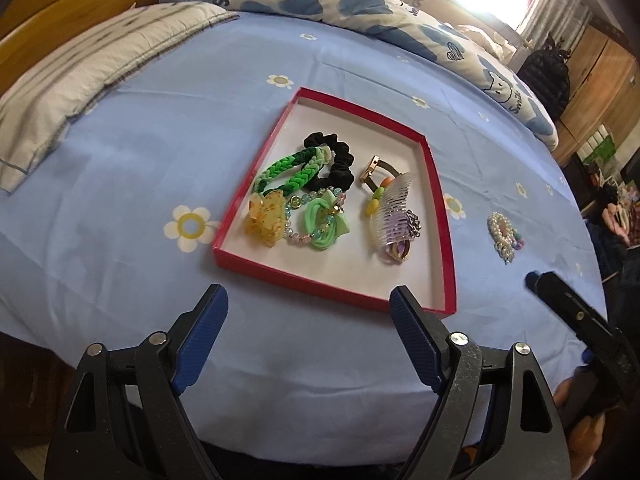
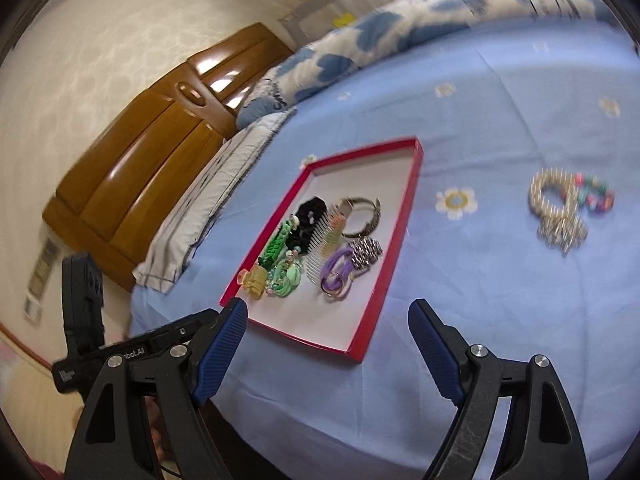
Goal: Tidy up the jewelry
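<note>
A shallow red tray [image 1: 447,240] with a white floor lies on the blue bedsheet [image 1: 160,140]. In it are a black scrunchie [image 1: 340,152], a green braided band [image 1: 298,168], a yellow claw clip [image 1: 267,216], a green bow with beads [image 1: 320,224], a clear comb [image 1: 394,208] and a purple tie with rings [image 1: 396,250]. A pearl bracelet with coloured beads [image 1: 503,236] lies on the sheet to the right of the tray [image 2: 408,208]; the bracelet [image 2: 560,208] is also in the right wrist view. My left gripper [image 1: 308,300] is open before the tray's near edge. My right gripper [image 2: 328,316] is open, empty.
A grey-white pillow [image 1: 80,76] lies at the left, a blue-and-white duvet [image 1: 320,0] along the back. A wooden headboard [image 2: 160,152] stands behind the pillow. The other gripper's black body [image 1: 580,320] shows at the right edge.
</note>
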Demonstrator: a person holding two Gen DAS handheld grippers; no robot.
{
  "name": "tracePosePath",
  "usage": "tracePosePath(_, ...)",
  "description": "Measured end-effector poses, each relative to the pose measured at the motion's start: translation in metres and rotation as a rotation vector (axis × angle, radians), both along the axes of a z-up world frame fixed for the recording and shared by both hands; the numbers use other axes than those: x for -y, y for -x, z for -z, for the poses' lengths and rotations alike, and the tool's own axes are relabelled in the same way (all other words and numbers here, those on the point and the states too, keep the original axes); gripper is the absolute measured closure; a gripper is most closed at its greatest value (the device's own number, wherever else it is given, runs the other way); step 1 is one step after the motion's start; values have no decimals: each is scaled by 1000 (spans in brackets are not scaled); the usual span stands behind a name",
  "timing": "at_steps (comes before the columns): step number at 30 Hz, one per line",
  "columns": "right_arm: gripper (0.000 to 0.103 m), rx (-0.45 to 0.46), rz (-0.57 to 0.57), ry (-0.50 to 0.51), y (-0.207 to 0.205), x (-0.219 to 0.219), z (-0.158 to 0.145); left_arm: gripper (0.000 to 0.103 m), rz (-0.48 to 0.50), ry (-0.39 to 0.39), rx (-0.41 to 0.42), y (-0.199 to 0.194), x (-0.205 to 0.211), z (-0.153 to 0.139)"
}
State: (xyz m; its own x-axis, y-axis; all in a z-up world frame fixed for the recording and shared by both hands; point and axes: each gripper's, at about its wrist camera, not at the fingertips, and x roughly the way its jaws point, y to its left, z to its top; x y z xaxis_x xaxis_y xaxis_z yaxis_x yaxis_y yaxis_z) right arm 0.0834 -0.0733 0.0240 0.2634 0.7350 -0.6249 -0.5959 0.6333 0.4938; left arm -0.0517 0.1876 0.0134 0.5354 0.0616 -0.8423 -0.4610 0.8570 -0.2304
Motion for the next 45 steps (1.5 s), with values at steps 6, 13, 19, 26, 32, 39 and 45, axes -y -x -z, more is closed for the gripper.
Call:
tracePosePath(6, 17, 209, -20, 54, 25, -1, -44, 13, -6, -78, 35, 13, 3, -27)
tracePosePath(13, 2, 329, -106, 77, 40, -13, -75, 0, -22, -202, 68, 19, 7, -49)
tracePosePath(19, 2, 250, -101, 126, 40, -21, -37, 0, -44, -241, 26, 20, 8, -22)
tracePosePath(26, 2, 173, -70, 189, 38, -20, 0, 0, -44, -300, -4, 25, 18, -4)
tracePosePath(32, 2, 187, -57, 211, 43, -24, 7, 0, -37, -318, -20, 26, 22, 3)
tracePosePath(39, 2, 185, -82, 223, 49, -31, 15, 0, -47, -308, -25, 28, 20, 8)
tracePosePath(45, 2, 191, -83, 220, 50, -32, 14, 0, -47, -315, -16, 28, 21, 6)
